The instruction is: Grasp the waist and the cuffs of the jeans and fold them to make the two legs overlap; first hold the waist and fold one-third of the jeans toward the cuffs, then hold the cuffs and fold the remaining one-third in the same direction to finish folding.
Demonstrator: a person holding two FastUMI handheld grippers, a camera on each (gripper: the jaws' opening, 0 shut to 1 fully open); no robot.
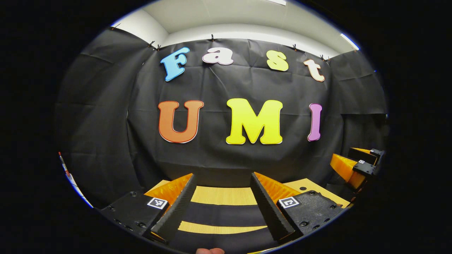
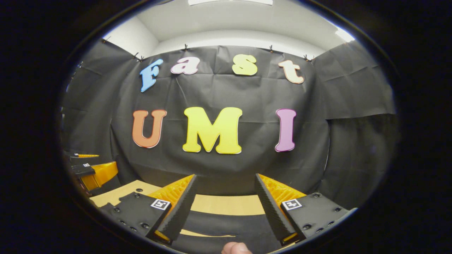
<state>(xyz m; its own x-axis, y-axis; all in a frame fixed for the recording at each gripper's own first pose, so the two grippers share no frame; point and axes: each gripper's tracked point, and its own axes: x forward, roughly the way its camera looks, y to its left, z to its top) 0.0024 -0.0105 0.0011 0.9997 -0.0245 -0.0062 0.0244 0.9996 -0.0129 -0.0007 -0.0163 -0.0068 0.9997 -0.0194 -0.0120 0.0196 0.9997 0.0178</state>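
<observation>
Left gripper (image 1: 223, 183) and right gripper (image 2: 225, 183) both spread, empty, aimed at twelve o'clock; risks descending blind, missing waist.

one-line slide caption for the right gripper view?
Right tool open and level, facing the booth's cloth wall; left tool beside it, above the tabletop.

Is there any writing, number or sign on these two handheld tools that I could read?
No words or numbers can be read on them.
On the left tool: a square patch beside each finger, a black-and-white pattern, not writing.
On the right tool: a patterned square of the same kind, also no writing.
</observation>
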